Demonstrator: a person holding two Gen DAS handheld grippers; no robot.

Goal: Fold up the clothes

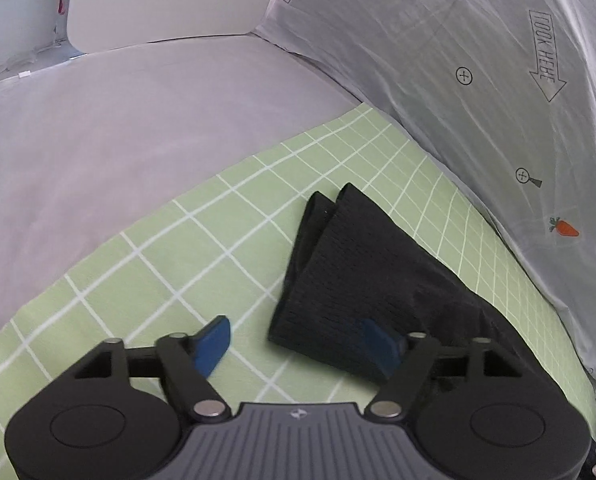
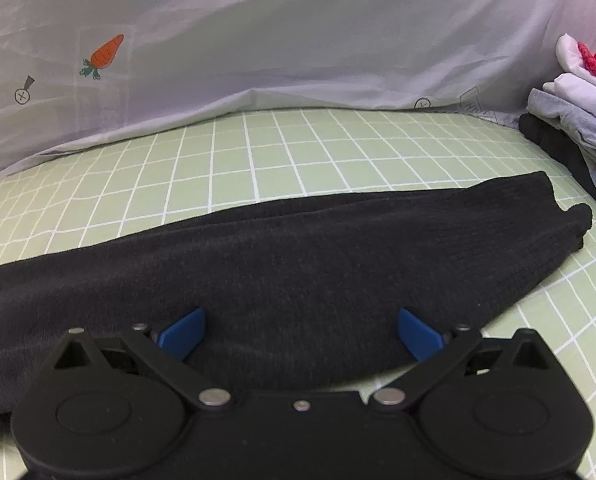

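A black knitted garment point(image 2: 298, 256), folded into a long band, is lying on the green checked sheet point(image 2: 258, 152) of a bed, running roughly parallel to the far edge where a pale grey quilt printed with carrots point(image 2: 258, 40) is banked up. In the right wrist view its left end is running out of the picture and its near edge is disappearing behind the tool body, so its full length cannot be made out. The right gripper point(image 2: 300, 332) is hovering over the band with its jaws standing wide, the blue pads apart and pressing on nothing. At the right edge of the sheet a stack of folded clothes point(image 2: 574, 128) is sitting, cut off by the frame, with black at the bottom, grey above, and white with something red on top.

In the left wrist view the left gripper point(image 1: 298, 344) is also standing wide; one blue pad is over bare sheet and the other is overlapping the garment's point(image 1: 358, 264) near corner, whether touching it cannot be told. The garment's right part is sliding under the tool housing. Beyond the green sheet a plain lilac sheet point(image 1: 138, 128) is spreading toward a white headboard point(image 1: 170, 0), only partly in view.
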